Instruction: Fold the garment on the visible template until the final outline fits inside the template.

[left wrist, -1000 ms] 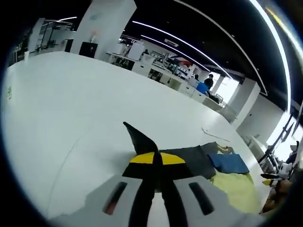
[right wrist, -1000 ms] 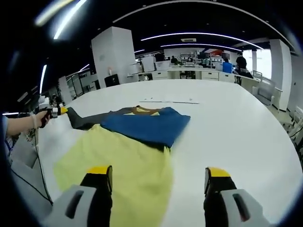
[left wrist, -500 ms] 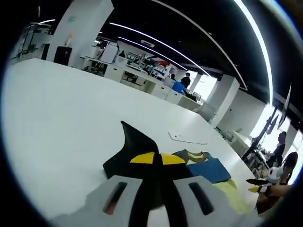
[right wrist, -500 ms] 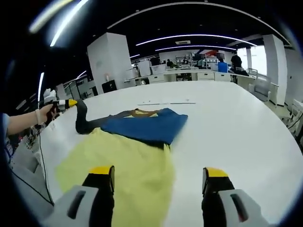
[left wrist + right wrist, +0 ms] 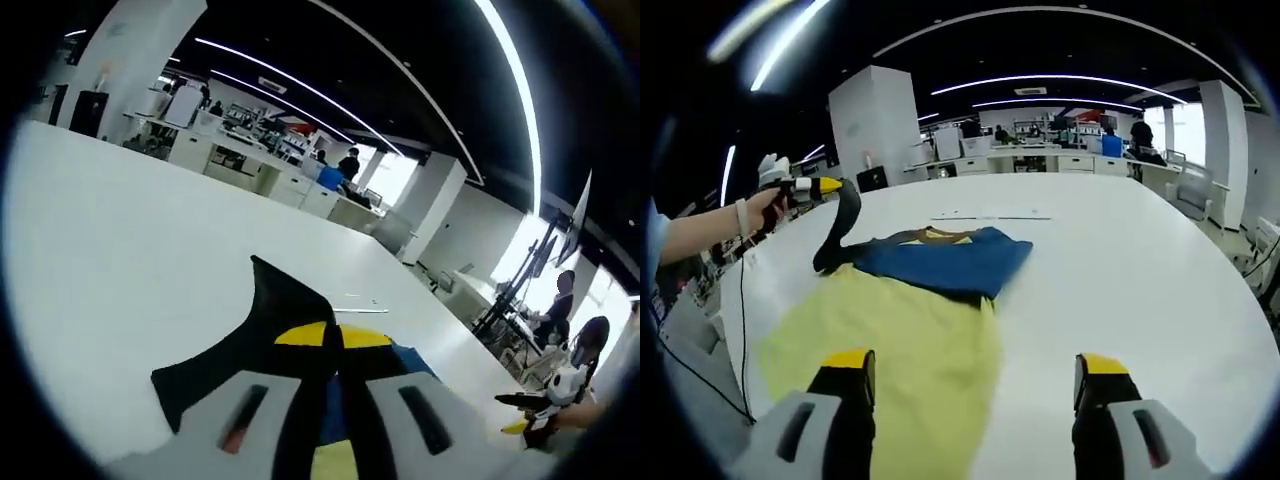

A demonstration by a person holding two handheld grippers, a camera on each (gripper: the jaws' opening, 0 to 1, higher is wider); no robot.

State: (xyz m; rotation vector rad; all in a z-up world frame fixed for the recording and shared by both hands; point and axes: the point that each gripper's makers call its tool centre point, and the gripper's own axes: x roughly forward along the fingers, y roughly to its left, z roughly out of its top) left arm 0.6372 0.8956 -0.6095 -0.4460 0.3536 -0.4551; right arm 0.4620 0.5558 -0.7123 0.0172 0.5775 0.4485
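Observation:
The garment lies on the white table (image 5: pixel 1140 270): a yellow body (image 5: pixel 890 340), a blue part (image 5: pixel 940 262) folded across its far end, and a dark sleeve (image 5: pixel 843 232) pulled up off the table. My left gripper (image 5: pixel 830 186), held by a hand (image 5: pixel 765 205), is shut on the sleeve's end. In the left gripper view the dark sleeve (image 5: pixel 265 325) hangs from the left gripper (image 5: pixel 332 336), with blue cloth (image 5: pixel 412 362) beneath it. My right gripper (image 5: pixel 975 365) stands open above the yellow body's near edge, holding nothing; it also appears as the right gripper (image 5: pixel 535 412).
A thin pale strip (image 5: pixel 990 217) lies on the table beyond the garment. Desks and people (image 5: pixel 1140 135) stand far behind the table. A cable (image 5: pixel 740 340) hangs at the left table edge. Bare table spreads to the right of the garment.
The left gripper has lifted the dark sleeve off the table and carried it toward the garment's body. The right gripper has stayed open in place.

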